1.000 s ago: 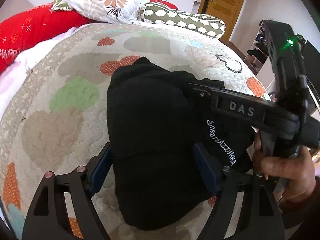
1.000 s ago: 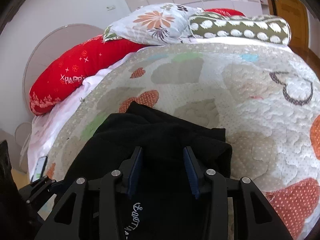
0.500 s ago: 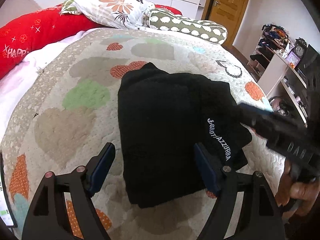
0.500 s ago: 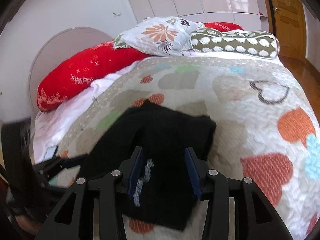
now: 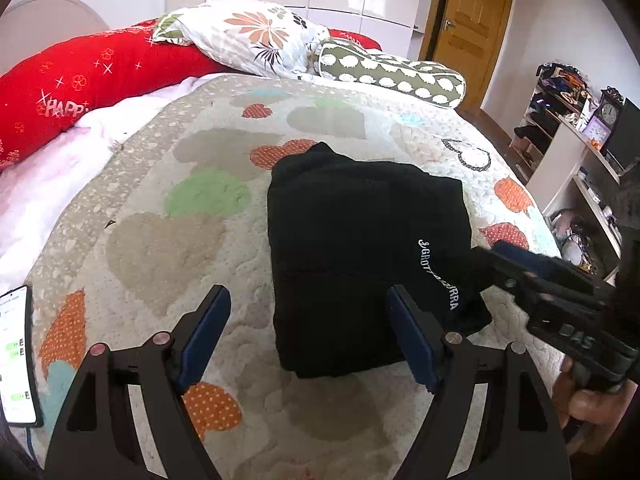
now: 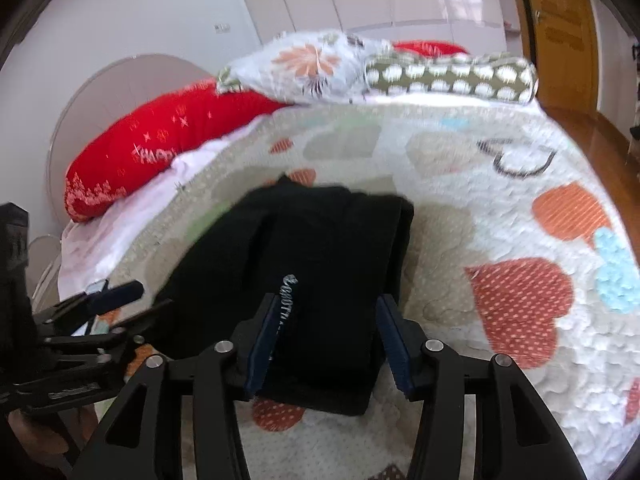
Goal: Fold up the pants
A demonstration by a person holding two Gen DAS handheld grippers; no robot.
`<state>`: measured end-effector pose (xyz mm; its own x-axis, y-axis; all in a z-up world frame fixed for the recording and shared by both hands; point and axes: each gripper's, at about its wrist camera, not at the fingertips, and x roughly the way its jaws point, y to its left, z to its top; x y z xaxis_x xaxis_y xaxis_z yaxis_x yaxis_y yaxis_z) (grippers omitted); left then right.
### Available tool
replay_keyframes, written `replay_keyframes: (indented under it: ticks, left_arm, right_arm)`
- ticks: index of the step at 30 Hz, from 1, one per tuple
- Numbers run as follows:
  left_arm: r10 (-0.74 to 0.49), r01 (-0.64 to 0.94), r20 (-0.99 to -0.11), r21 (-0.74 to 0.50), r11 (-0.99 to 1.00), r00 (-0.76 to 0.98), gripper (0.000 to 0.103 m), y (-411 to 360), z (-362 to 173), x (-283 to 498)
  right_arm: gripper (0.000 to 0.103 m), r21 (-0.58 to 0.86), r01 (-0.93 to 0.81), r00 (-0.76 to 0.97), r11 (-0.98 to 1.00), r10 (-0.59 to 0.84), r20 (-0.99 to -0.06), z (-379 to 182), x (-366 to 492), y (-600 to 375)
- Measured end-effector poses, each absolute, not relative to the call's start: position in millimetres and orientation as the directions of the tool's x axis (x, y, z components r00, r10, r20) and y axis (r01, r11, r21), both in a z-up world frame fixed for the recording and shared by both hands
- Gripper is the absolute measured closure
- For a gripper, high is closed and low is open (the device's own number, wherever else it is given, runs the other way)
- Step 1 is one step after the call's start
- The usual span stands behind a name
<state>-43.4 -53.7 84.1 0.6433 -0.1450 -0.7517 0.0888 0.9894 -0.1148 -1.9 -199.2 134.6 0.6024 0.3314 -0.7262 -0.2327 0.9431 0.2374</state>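
Pants (image 5: 360, 248) lie folded into a compact black bundle on the quilt (image 5: 168, 240), both grippers (image 5: 308, 336) (image 6: 326, 336) spread wide, holding nothing, so the folding looks finished.

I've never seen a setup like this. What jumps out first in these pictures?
A folded bundle of black pants with white lettering lies in the middle of a quilt patterned with colored hearts. Two open black grippers frame it, the left gripper and the right gripper. Behind, a long red pillow and a floral pillow sit at the bed's head.
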Motion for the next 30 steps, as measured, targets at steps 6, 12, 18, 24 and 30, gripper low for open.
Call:
replay_keyframes:
  ticks: [6, 12, 18, 24, 30]
  left_arm:
    - [-0.108, 0.080, -0.747, -0.073, 0.994, 0.657, 0.023, -58.1, 90.8, -57.4]
    - [-0.109, 0.080, -0.723, -0.074, 0.994, 0.683, 0.023, -56.9, 102.0, -70.7]
    - [-0.103, 0.078, -0.710, -0.067, 0.995, 0.697, 0.023, -58.1, 109.6, -78.8]
    - [-0.087, 0.079, -0.701, -0.044, 0.996, 0.708, 0.023, -62.1, 113.4, -86.1]
    - [-0.064, 0.070, -0.700, -0.020, 0.997, 0.711, 0.023, -62.5, 112.3, -88.6]
  right_arm:
    - [0.033, 0.202, -0.221, 0.668, 0.954, 0.299, -0.682, 157.2, -26.5, -198.5]
    - [0.033, 0.204, -0.209, 0.679, 0.957, 0.292, -0.674, 164.6, -39.5, -200.3]
    - [0.033, 0.199, -0.212, 0.677, 0.957, 0.290, -0.676, 167.2, -50.7, -200.8]
    - [0.031, 0.196, -0.215, 0.681, 0.957, 0.291, -0.672, 170.8, -58.3, -200.3]
    - [0.029, 0.181, -0.223, 0.676, 0.958, 0.286, -0.679, 168.4, -61.4, -195.0]
